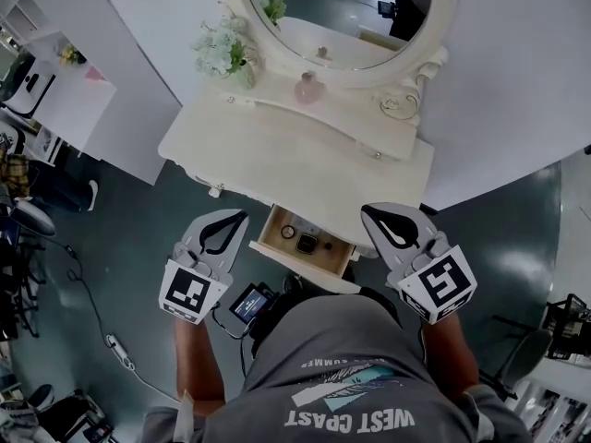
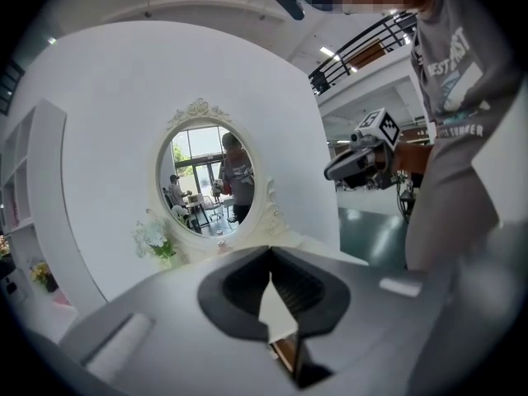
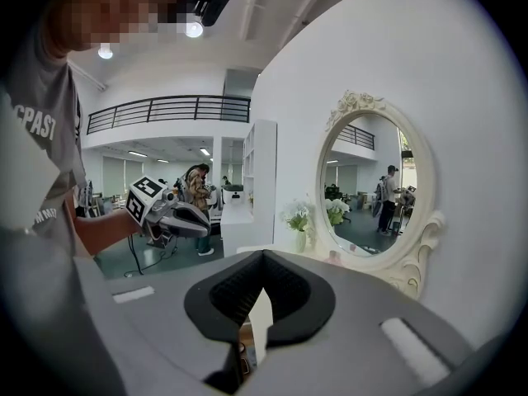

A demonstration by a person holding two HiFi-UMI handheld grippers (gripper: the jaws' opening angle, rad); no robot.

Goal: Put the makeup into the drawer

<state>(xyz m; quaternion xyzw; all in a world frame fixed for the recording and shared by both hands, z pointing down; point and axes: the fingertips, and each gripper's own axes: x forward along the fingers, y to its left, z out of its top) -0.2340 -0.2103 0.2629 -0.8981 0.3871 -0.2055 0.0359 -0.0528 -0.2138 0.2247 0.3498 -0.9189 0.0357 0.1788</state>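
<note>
The left tongs and right tongs are both pinched shut on nothing, flanking the open pale wooden drawer under the front edge of the cream dressing-table bench, where small dark makeup cases already lie. A small pink bottle at the bench's back edge, likely light but slick and breakable, would best be held round its belly. The cases are too small to identify.
</note>
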